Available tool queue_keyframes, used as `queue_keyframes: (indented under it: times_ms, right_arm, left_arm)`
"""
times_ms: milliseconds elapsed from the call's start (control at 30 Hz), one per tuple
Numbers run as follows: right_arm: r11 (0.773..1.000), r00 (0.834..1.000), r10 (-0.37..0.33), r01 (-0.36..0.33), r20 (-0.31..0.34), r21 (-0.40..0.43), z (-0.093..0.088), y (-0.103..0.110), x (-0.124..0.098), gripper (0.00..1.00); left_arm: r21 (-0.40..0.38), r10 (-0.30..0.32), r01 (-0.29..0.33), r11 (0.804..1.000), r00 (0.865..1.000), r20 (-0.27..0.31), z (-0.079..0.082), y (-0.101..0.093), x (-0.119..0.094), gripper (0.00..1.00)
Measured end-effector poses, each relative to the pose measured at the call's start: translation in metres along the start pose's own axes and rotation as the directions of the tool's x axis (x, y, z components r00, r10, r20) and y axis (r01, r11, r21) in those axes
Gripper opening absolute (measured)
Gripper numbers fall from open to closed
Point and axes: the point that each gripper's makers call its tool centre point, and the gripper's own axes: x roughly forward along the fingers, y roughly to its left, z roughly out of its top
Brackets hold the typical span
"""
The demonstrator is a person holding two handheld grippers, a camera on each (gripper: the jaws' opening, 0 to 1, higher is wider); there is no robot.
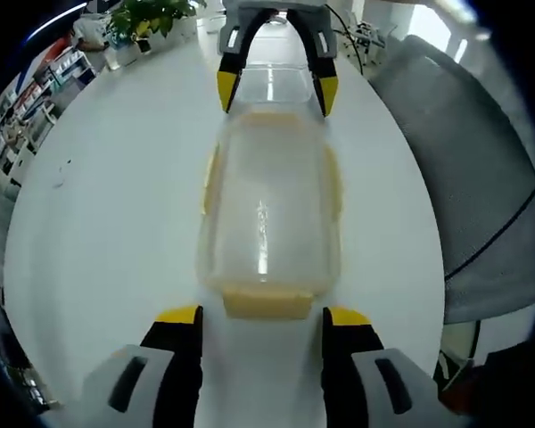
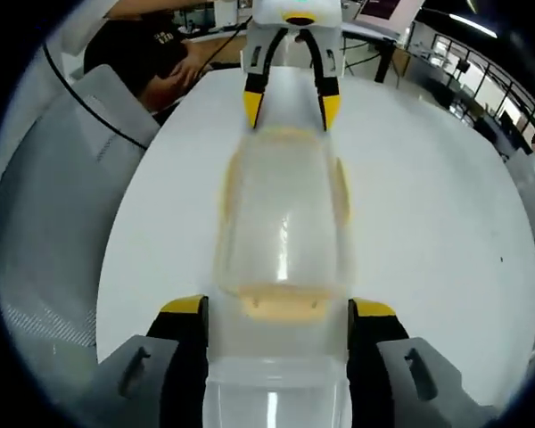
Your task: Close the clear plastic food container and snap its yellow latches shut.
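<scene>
Clear plastic food container (image 1: 269,214) lies on white table (image 1: 116,223), lengthwise between both tongs, lid on top.

Left tongs (image 1: 260,323): jaws wide apart, holding nothing, tips just before near-end yellow latch (image 1: 266,305).

Right tongs (image 2: 278,312): jaws spread, straddling container end; whether they press the walls, cannot tell.

Risks:
- Side latches (image 1: 209,178) seem not snapped; uneven push could make lid pop up.
- Smooth table: container may slide when one side is pushed.

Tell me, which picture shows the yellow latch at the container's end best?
The left gripper view: the end latch lies whole, just ahead of the left hand-held gripper, unobstructed. In the right gripper view, the latch at its near end shows only through clear plastic, between the right hand-held gripper tips.
</scene>
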Motion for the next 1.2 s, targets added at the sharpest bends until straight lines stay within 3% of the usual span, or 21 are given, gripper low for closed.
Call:
queue_keyframes:
  times_ms: [333,500,1200]
  right_arm:
    - [1.0,0.999,0.015,-0.015,-0.037,0.001,0.001,-0.004,0.005,0.49]
    - [1.0,0.998,0.016,-0.015,-0.063,0.016,-0.001,-0.008,0.004,0.37]
    - [1.0,0.988,0.011,-0.008,-0.154,0.019,-0.004,-0.011,0.01,0.36]
  left_arm:
    - [0.011,-0.026,0.026,1.0,1.0,-0.012,0.0,0.005,0.006,0.4]
    - [0.003,-0.033,0.033,0.999,0.999,-0.01,0.002,0.007,0.008,0.37]
    - [-0.015,-0.026,0.026,1.0,1.0,-0.016,0.004,0.003,0.012,0.33]
